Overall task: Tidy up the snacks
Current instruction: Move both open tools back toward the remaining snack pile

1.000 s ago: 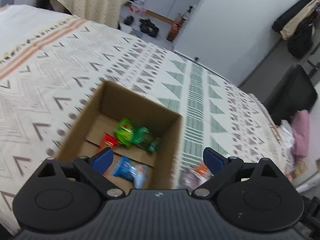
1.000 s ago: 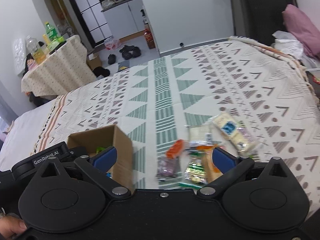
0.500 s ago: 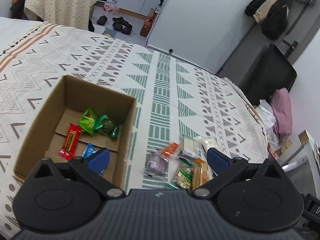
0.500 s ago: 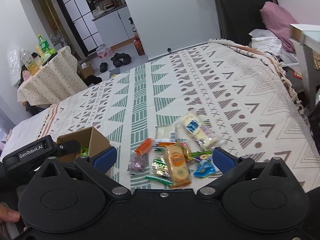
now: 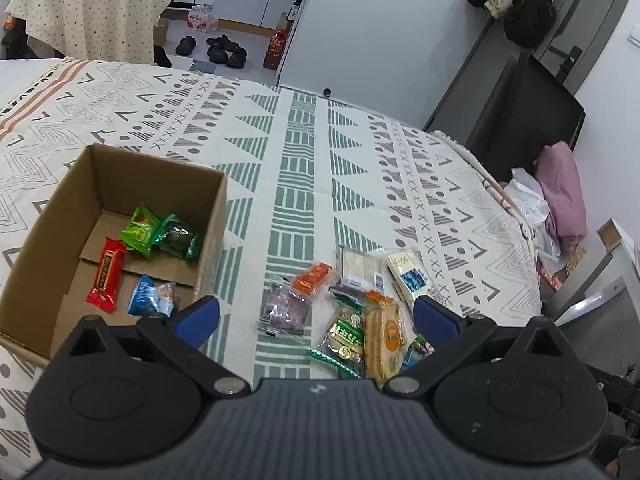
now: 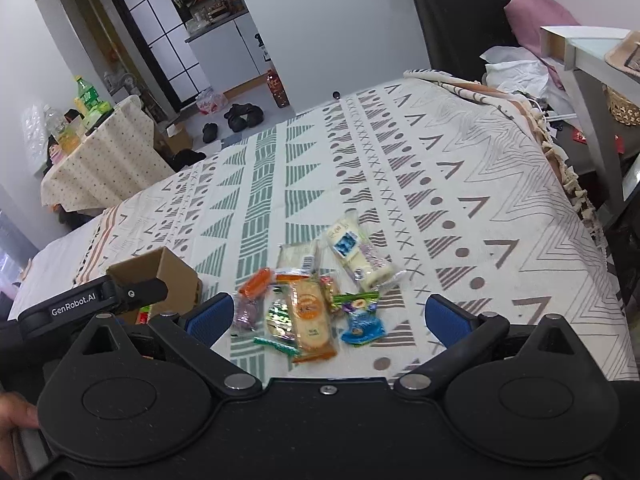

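A bed covered with a cream blanket printed in grey and green geometric bands [image 5: 304, 184] fills the bedroom scene, shoes and a draped side table beyond its far edge. At nine o'clock in the left wrist view sits the open brown cardboard box [image 5: 48, 216], already holding a red bar, two green packets and a blue packet. Just right of it, at about six o'clock, the loose snack pile [image 5: 352, 304] lies on the blanket: a purple packet, an orange one, a tan biscuit pack and pale wafer packs. The left gripper [image 5: 316, 316] hangs above the pile's near edge, its fingers wide apart and empty. The right gripper [image 6: 328, 312] hovers over the same pile, fingers likewise spread with nothing between them. The next pick probably goes best on an outlying packet, such as the purple one, approached squarely so neighbouring wrappers are not dragged along.
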Available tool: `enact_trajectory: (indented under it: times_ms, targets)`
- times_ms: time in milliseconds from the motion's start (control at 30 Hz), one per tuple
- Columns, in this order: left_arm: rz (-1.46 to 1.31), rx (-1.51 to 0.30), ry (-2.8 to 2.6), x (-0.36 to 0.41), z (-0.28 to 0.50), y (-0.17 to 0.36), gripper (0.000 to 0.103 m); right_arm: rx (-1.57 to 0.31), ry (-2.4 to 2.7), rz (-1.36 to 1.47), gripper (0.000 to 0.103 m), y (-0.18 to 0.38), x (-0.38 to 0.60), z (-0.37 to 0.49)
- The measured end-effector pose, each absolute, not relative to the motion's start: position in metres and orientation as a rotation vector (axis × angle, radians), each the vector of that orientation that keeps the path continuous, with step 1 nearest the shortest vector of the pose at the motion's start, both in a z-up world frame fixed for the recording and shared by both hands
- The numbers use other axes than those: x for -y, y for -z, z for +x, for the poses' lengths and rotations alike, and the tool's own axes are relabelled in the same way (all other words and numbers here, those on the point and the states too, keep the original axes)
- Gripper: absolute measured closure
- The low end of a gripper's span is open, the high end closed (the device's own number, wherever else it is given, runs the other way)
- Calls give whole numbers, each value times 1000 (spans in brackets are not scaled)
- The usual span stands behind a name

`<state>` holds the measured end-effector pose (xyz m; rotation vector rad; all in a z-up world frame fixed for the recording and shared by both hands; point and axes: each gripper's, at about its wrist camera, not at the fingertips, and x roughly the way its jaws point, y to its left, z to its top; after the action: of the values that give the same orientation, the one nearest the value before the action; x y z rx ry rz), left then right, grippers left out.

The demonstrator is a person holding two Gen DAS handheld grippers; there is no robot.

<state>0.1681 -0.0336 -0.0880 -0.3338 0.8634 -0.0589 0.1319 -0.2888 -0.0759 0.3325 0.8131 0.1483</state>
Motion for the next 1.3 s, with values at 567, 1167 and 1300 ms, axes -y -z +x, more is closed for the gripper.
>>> enact_trajectory:
  times_ms: [567,1167,1300]
  targets:
    - [-323,-984,67,70,191,133,9,-890,-171,436,4,122,314,154]
    - [-224,-1081,7,87,229,183,43,-1024,-211,557,28,181,310,205]
    - [-188,-1086,29,98,236,187,42,-1044,-222,554,28,188,308,211]
